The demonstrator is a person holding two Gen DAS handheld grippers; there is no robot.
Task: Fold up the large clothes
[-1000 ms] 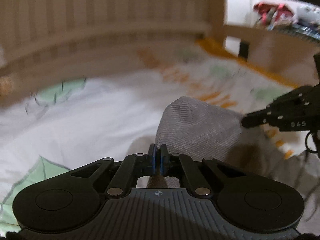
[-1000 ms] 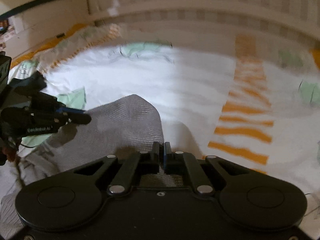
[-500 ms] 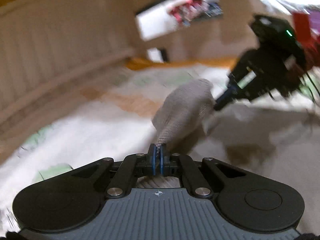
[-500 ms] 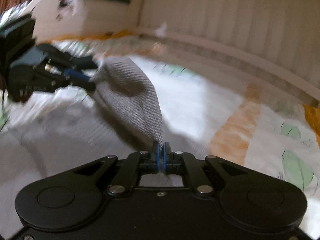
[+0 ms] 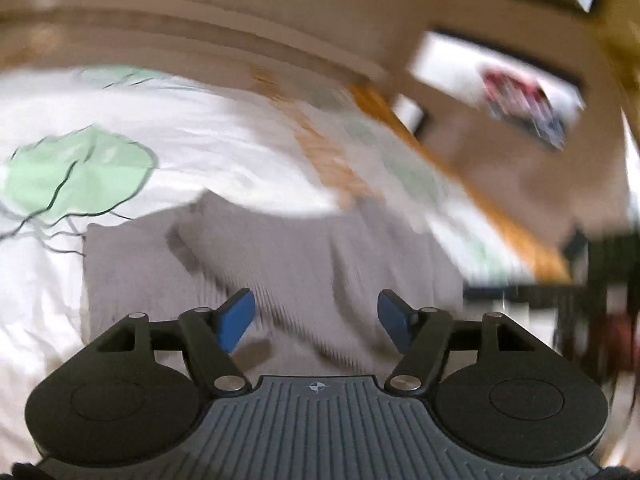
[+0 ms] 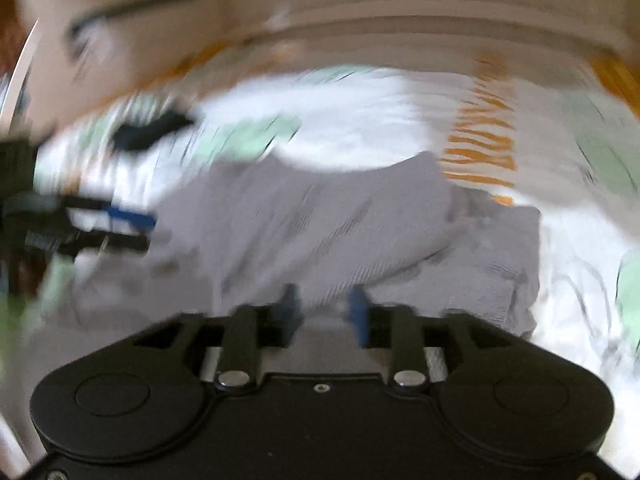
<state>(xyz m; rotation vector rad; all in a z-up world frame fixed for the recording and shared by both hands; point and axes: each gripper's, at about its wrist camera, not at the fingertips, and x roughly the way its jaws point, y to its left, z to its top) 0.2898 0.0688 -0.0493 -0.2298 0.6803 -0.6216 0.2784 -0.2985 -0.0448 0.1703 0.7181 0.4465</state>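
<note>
Released from both grippers since the earlier frames, the grey garment (image 5: pixel 280 256) is now spread flat on the bed sheet (image 5: pixel 200 152). Both the left gripper (image 5: pixel 316 316) and the right gripper (image 6: pixel 324 312) are opening, nothing pinched; the garment is seen at twelve o'clock beyond each.

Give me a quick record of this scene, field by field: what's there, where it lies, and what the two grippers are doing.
garment: grey knitted cloth, lying in folds
surface: white bedsheet with green leaf and orange stripe print
left gripper: jaws opening, nothing pinched between them
right gripper: jaws opening, cloth lies ahead, not pinched
image quality: both views blurred
</note>
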